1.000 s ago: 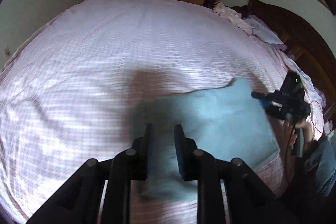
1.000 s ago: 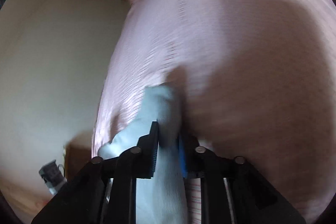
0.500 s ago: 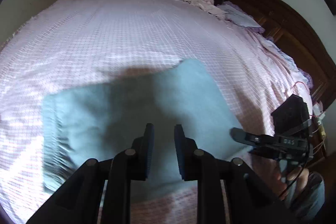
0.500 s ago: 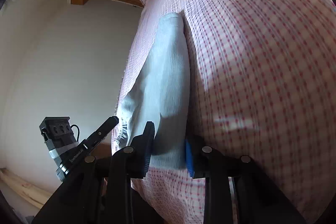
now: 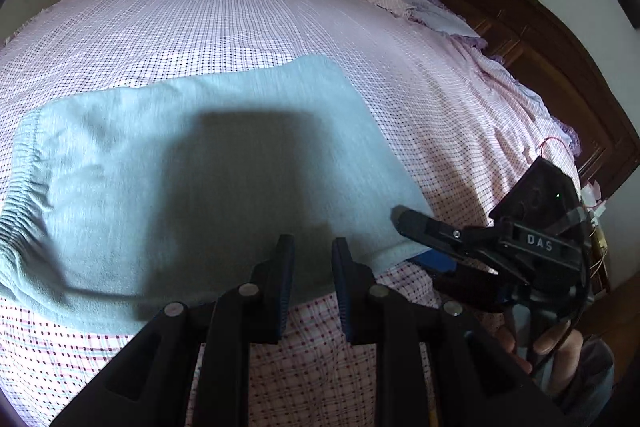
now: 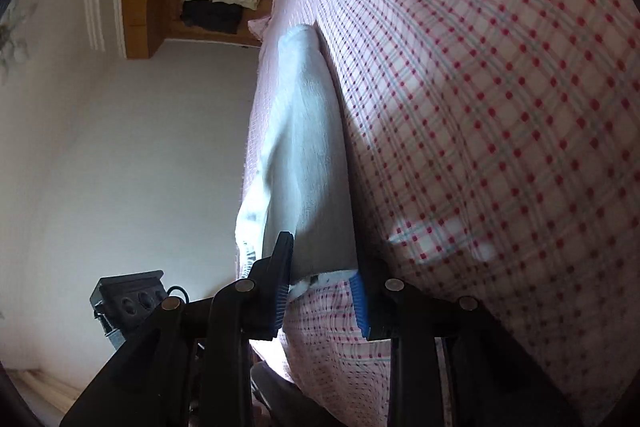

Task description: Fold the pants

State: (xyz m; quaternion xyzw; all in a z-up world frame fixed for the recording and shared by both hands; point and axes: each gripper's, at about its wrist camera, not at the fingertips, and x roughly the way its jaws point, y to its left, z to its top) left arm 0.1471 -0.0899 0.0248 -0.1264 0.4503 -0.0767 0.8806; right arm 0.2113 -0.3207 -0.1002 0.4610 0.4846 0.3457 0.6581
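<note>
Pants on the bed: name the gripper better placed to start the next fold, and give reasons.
Right, probably. The right gripper already straddles the near corner of the pants, its fingers open around the edge. The left gripper hovers open above the cloth, gripping nothing.

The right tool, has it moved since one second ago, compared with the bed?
Yes. The right tool came down to the checked bedsheet, at the near right corner of the blue pants.

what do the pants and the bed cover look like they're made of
Pants: soft pale-blue knit, probably cotton jersey; matte, faintly fuzzy, with a gathered elastic waistband. Bed cover: thin woven fabric, likely cotton; matte, with a fine pink check and dots.
</note>
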